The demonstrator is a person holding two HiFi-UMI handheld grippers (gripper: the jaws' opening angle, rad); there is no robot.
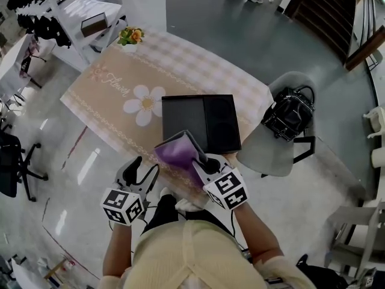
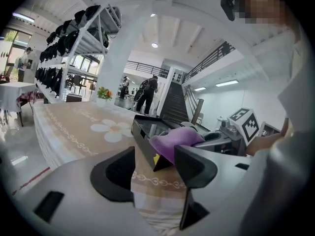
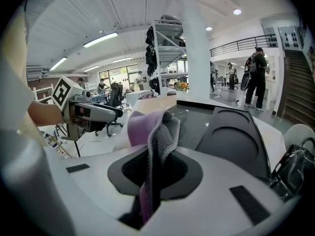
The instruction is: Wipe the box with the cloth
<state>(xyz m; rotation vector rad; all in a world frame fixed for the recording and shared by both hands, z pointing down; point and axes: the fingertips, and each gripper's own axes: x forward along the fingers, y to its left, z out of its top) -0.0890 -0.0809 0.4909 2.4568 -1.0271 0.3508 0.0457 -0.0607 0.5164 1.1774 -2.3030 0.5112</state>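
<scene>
The black box (image 1: pixel 210 122) lay flat on the desk (image 1: pixel 114 95) close to its near edge, its long side running roughly along that edge. The right tongs (image 1: pixel 198 160) were clamped on the purple cloth (image 1: pixel 175 152), a fold of it standing up between the two jaws, and the bunched cloth sat at the box's near left corner, seemingly touching its top. From these tongs the whole lid stretched ahead and to the right, toward the desk's far edge, so a wiping stroke would probably have run forward and across along that long side. The left tongs (image 2: pixel 155 170) hung off the desk's near edge, jaws apart with nothing between them, left of the box and farther from it; the right hand was plainly the nearer one for the work.
</scene>
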